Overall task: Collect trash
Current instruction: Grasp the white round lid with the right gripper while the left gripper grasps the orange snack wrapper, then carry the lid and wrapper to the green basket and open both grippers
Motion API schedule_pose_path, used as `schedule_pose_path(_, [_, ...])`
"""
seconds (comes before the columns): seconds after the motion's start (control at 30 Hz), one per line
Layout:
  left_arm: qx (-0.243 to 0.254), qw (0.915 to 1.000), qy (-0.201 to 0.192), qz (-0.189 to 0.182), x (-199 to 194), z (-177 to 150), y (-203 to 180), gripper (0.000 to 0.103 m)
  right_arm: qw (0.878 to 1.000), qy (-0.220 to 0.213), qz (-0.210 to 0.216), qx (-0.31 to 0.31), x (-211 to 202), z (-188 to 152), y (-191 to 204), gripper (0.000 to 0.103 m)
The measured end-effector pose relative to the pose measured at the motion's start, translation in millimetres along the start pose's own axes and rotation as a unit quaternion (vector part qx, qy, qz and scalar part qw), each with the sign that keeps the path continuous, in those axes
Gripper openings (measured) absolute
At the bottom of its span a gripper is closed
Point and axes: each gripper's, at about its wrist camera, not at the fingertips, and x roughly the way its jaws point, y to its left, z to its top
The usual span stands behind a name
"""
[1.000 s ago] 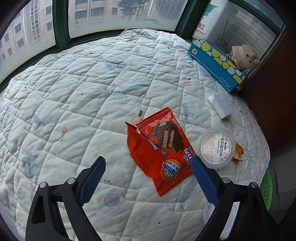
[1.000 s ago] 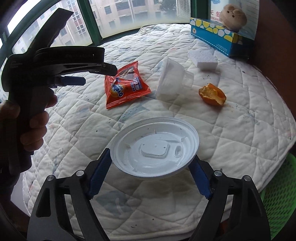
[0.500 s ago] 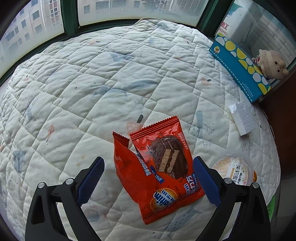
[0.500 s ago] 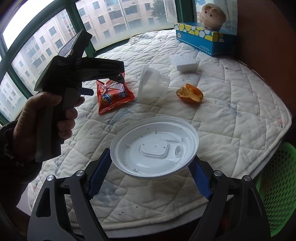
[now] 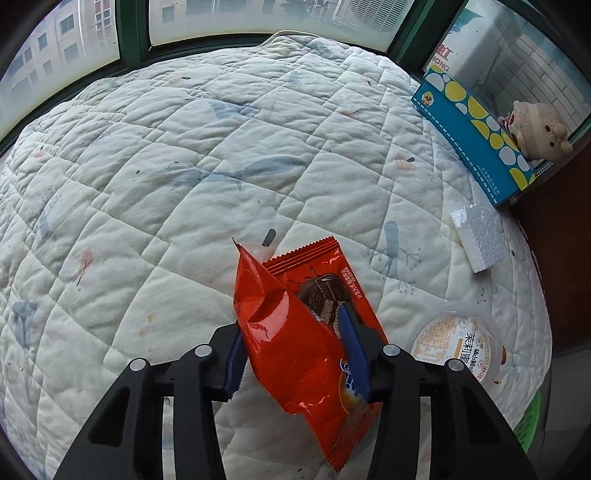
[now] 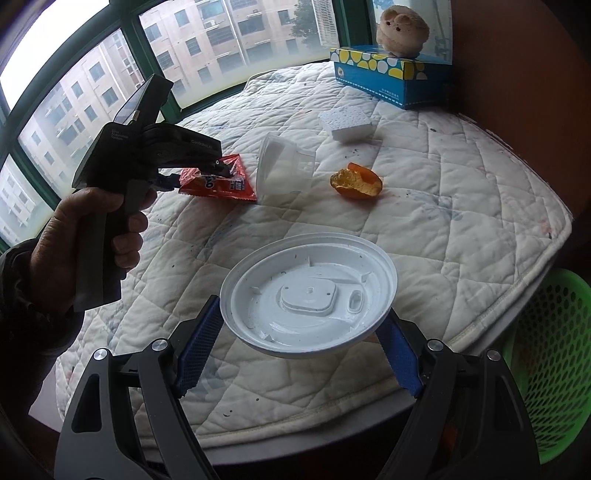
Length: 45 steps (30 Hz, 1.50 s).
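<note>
A red snack wrapper (image 5: 288,321) lies on the white quilted mat (image 5: 184,184). It stands buckled upward between the blue pads of my left gripper (image 5: 293,354), whose jaws are closing and press on it from both sides. The right wrist view shows that left gripper (image 6: 218,168), held by a hand, down on the wrapper (image 6: 225,186). My right gripper (image 6: 299,332) is shut on the rim of a white round plastic lid (image 6: 308,299) and holds it above the mat's near edge.
A clear plastic cup (image 6: 284,170) lies on its side beside the wrapper, with an orange peel (image 6: 356,181) to its right. Farther back are a white foam block (image 6: 345,123), a blue tissue box (image 6: 391,79) and a plush toy (image 6: 402,31). A green basket (image 6: 554,362) stands below the mat's right edge.
My left gripper came down over the wrapper and its jaws narrowed onto it, folding the wrapper upward. My right gripper kept the lid and drifted a little back from the mat.
</note>
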Motion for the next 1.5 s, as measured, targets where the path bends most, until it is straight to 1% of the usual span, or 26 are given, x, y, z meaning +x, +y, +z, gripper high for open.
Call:
schedule_pose_path(0.07, [0.002, 1.0000, -0.002, -0.007, -3.4, -0.5, 0.8, 0.031, 1.000, -0.003, -0.001, 0.001, -1.3, 0.4, -0.4, 0.081])
schedule_pose_path(0.13, [0.003, 0.9999, -0.004, -0.012, -8.7, -1.9, 1.7, 0.026, 1.000, -0.007, -0.001, 0.002, -4.3, 0.9, -0.8, 0.081])
schedule_pose_path(0.2, [0.006, 0.9998, -0.010, -0.018, -16.4, -3.5, 1.6, 0.018, 1.000, -0.013, -0.002, 0.005, -9.1, 1.3, -1.8, 0.081])
schedule_pose_path(0.43, [0.019, 0.9987, -0.034, -0.033, -51.1, -13.0, 2.9, 0.017, 0.999, -0.030, -0.007, 0.019, -27.8, -1.3, -10.0, 0.081])
schedule_pose_path(0.6, [0.027, 0.9974, -0.048, -0.046, -80.8, -21.9, 1.9, 0.017, 0.998, -0.040, -0.017, 0.035, -42.5, -7.2, -24.8, 0.081])
schedule_pose_path(0.73, [0.050, 0.9946, -0.062, -0.066, -105.2, -32.2, -12.6, 0.017, 0.997, -0.047, -0.033, 0.051, -54.6, -13.7, -43.7, 0.081])
schedule_pose_path(0.87, [0.086, 0.9897, -0.069, -0.091, -123.4, -45.6, -42.9, 0.017, 0.995, -0.054, -0.054, 0.071, -68.9, -24.3, -67.1, 0.081])
schedule_pose_path(1.03, [0.128, 0.9822, -0.061, -0.123, -131.9, -65.6, -90.2, 0.016, 0.989, -0.057, -0.091, 0.100, -86.6, -40.5, -102.6, 0.081])
schedule_pose_path(1.3, [0.196, 0.9666, -0.035, -0.161, -129.4, -104.8, -176.0, 0.017, 0.975, -0.052, -0.153, 0.153, -112.7, -68.8, -166.7, 0.081])
schedule_pose_path(1.5, [0.243, 0.9535, -0.007, -0.179, -119.1, -132.8, -235.7, 0.016, 0.964, -0.041, -0.183, 0.190, -125.6, -89.0, -206.0, 0.081])
